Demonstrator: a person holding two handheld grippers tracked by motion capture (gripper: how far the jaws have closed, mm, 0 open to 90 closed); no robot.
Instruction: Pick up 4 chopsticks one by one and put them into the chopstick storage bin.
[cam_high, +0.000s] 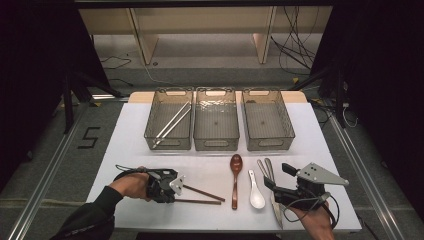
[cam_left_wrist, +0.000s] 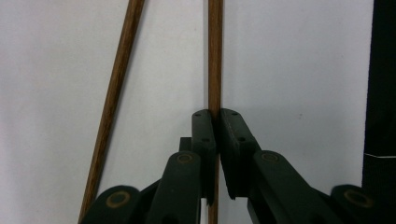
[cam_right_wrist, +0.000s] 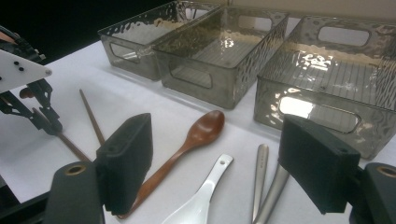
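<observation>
Two brown chopsticks lie on the white table (cam_high: 125, 130); the left gripper (cam_left_wrist: 217, 114) pinches one chopstick (cam_left_wrist: 215, 56), the other chopstick (cam_left_wrist: 116, 79) beside it. Right gripper (cam_right_wrist: 215, 168) spread wide above spoons.

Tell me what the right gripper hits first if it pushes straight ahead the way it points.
Probably the white spoon, lying just ahead between the open right gripper jaws; farther on, the middle bin. Depth is uncertain.

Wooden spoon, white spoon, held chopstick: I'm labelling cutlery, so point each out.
Wooden spoon (cam_high: 236, 162), high view, its bowl.
White spoon (cam_high: 257, 200), high view, its bowl.
Held chopstick (cam_left_wrist: 215, 56), left gripper view, its shaft above the jaws.
</observation>
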